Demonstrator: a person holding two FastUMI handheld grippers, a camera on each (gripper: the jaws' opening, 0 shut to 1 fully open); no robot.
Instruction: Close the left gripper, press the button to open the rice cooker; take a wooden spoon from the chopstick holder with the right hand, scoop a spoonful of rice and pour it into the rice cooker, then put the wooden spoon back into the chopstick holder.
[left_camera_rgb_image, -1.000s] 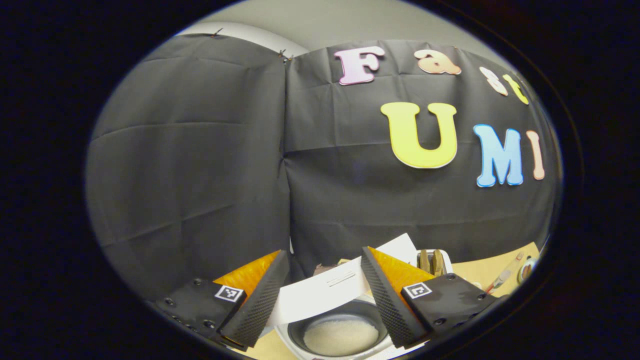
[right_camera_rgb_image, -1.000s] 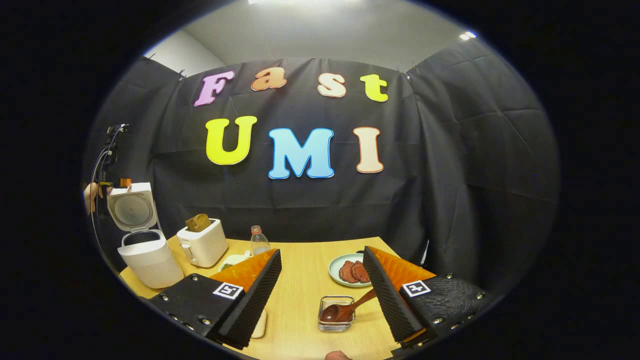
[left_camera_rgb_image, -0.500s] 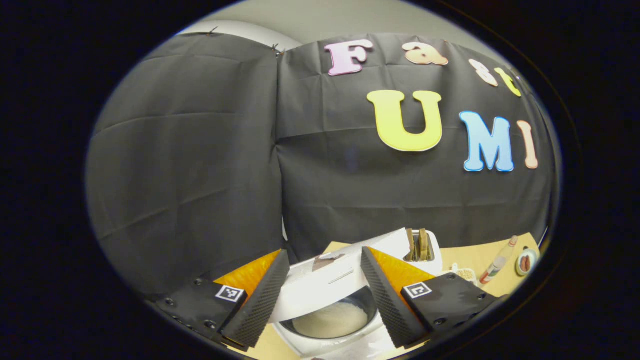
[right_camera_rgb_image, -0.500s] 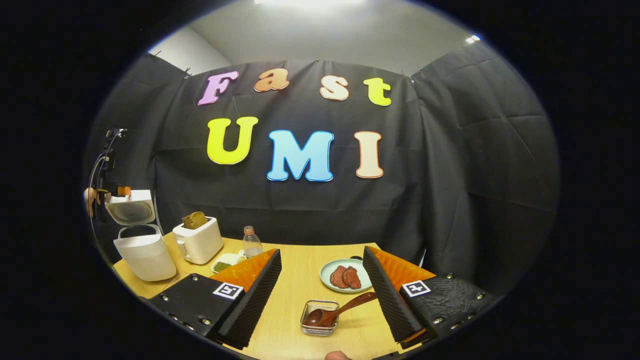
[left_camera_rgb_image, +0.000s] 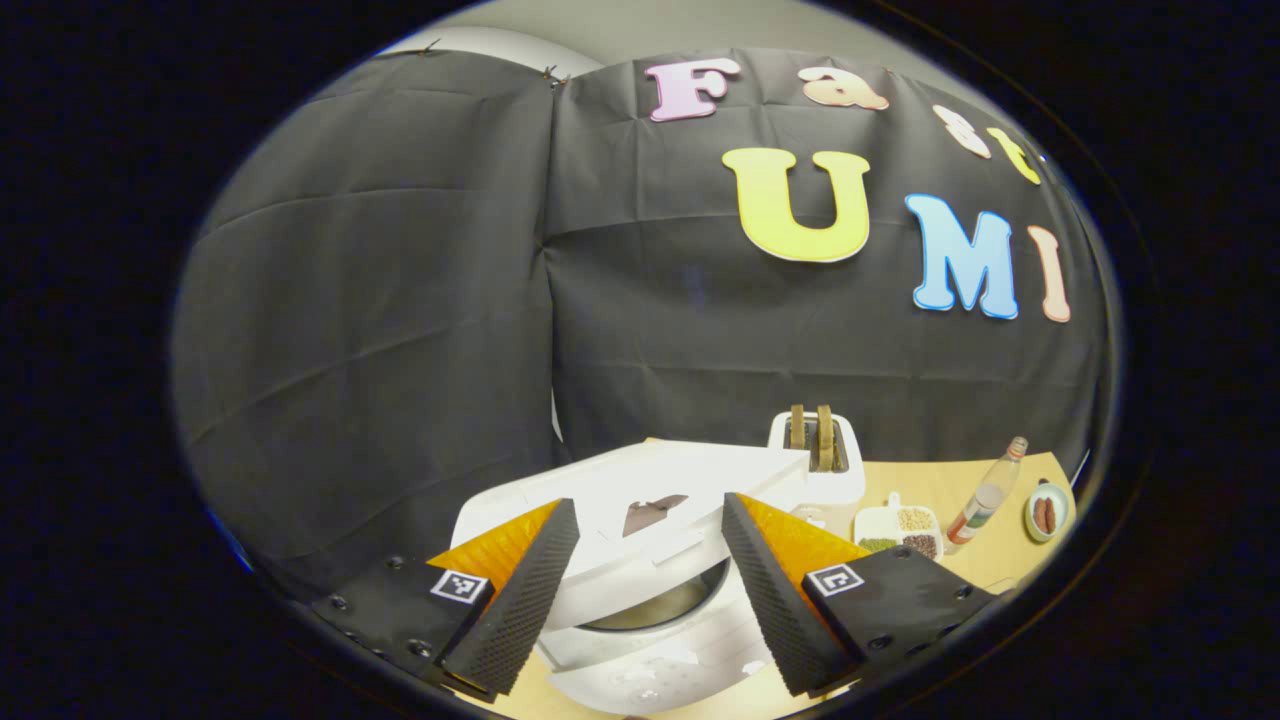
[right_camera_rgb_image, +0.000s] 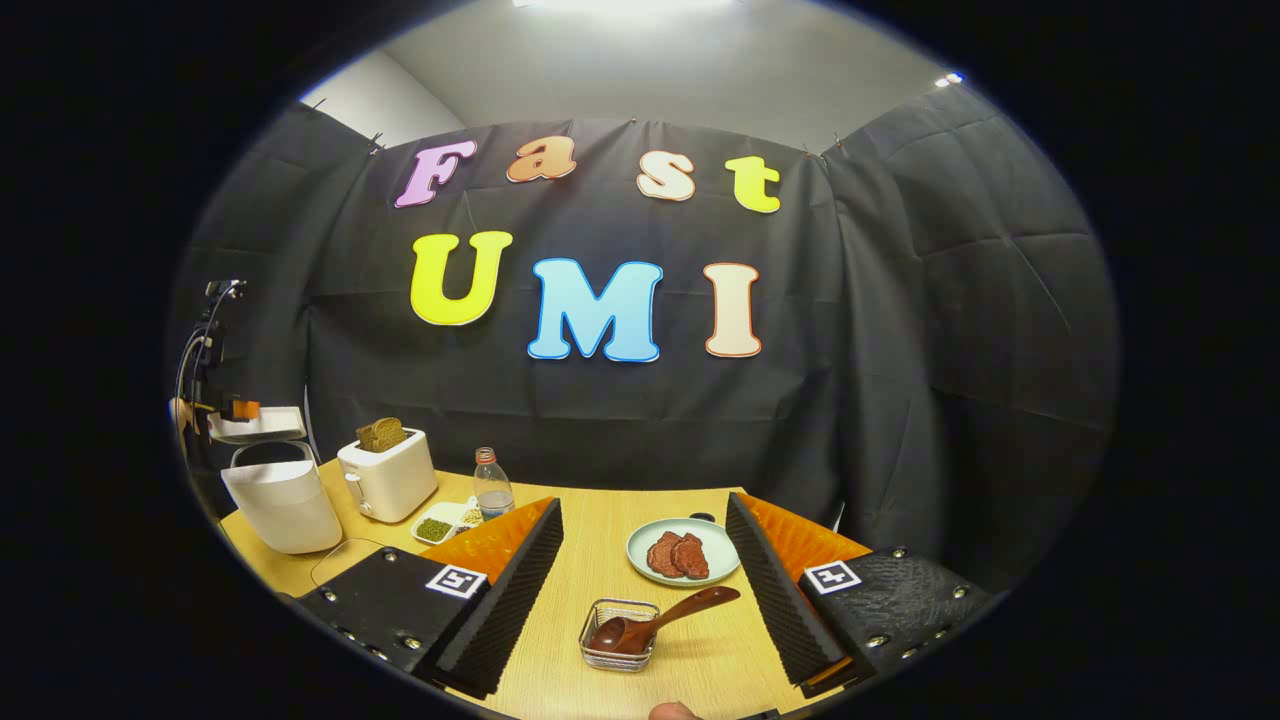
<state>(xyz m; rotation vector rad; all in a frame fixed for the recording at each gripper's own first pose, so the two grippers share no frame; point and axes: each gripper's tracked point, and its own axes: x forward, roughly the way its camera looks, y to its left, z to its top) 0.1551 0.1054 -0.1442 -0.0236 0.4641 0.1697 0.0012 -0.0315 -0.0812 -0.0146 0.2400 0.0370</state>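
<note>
The white rice cooker (left_camera_rgb_image: 660, 655) sits right below my left gripper (left_camera_rgb_image: 650, 590), which is open. Its lid (left_camera_rgb_image: 640, 490) hangs nearly flat over the pot, with a thin gap under its front edge. In the right gripper view the cooker (right_camera_rgb_image: 282, 505) stands at the table's far left, its lid (right_camera_rgb_image: 255, 425) almost level, and a hand-held gripper (right_camera_rgb_image: 238, 408) is at the lid. The wooden spoon (right_camera_rgb_image: 665, 620) lies with its bowl in a small wire holder (right_camera_rgb_image: 615, 655), just ahead of my open right gripper (right_camera_rgb_image: 645, 590), apart from both fingers.
A white toaster (right_camera_rgb_image: 388, 480) with bread stands beside the cooker. A divided dish of beans (right_camera_rgb_image: 440, 522), a small bottle (right_camera_rgb_image: 490, 487) and a plate of meat slices (right_camera_rgb_image: 682, 552) sit on the wooden table (right_camera_rgb_image: 590, 560). Black cloth walls close in the back and sides.
The cooker lid has swung down from upright to nearly flat, hiding the rice. The left gripper has followed it down. The wire holder with the spoon has slid left in the right gripper view.
</note>
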